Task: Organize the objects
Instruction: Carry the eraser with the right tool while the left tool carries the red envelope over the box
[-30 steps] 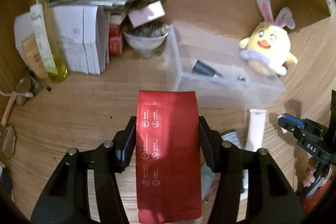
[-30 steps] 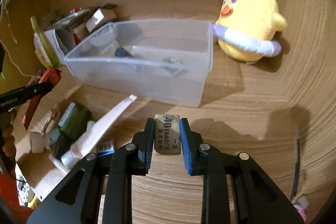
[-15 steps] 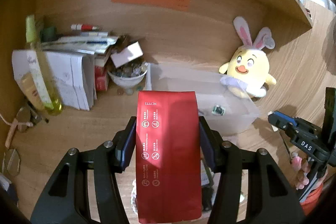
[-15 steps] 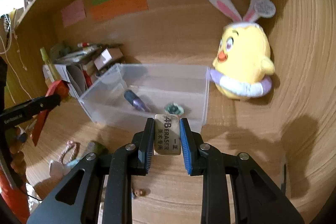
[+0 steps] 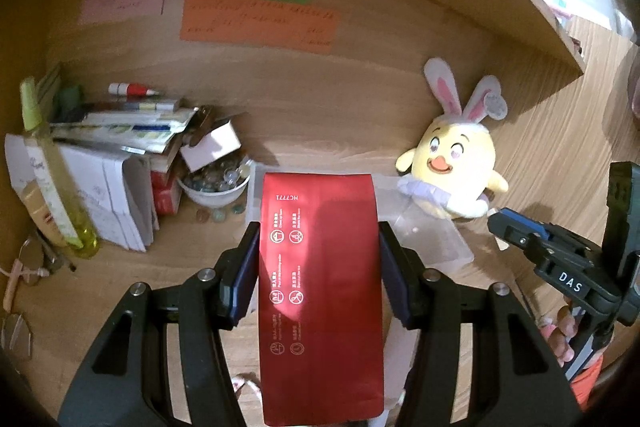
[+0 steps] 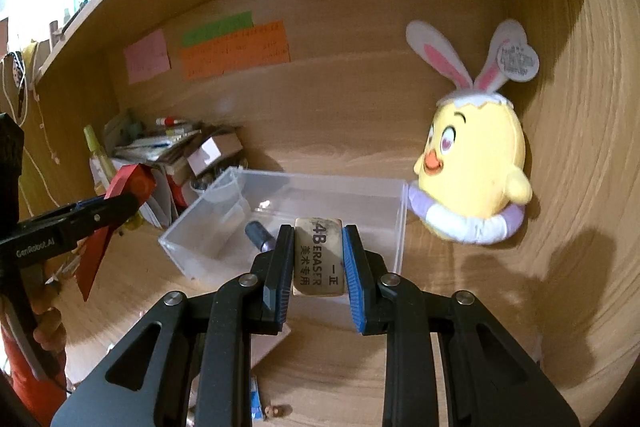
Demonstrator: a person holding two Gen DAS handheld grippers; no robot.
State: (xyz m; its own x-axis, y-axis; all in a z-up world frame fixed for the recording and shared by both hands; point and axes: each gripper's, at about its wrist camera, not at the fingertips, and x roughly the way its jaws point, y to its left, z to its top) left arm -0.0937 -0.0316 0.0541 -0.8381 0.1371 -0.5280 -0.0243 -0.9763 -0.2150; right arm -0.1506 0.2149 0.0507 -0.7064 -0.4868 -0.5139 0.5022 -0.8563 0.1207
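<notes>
My left gripper [image 5: 318, 259] is clamping a red pouch [image 5: 320, 291] at frame centre; my right gripper [image 6: 316, 267] is pinching an eraser [image 6: 318, 261], low centre. The clear box [image 6: 360, 187] behind is holding a dark tube [image 6: 259, 236]. Both items are waiting to go in; desk clutter is remaining, I judge.

A bin [image 6: 208, 239] stands on the desk [image 6: 460, 327] before the back wall [image 6: 340, 107]. A plush [image 6: 472, 163] sits just right of the bin, touching its right end. Left of the bin a bowl [image 5: 214, 189] stands beside a stack of papers [image 5: 116, 195], with a bottle [image 5: 48, 179] further left. A tube [image 6: 258, 237] lies in the bin. Notes [image 5: 256, 19] hang on the wall above. The pouch [image 5: 320, 287] is held before the bin, and the eraser [image 6: 318, 255] over its near edge.
</notes>
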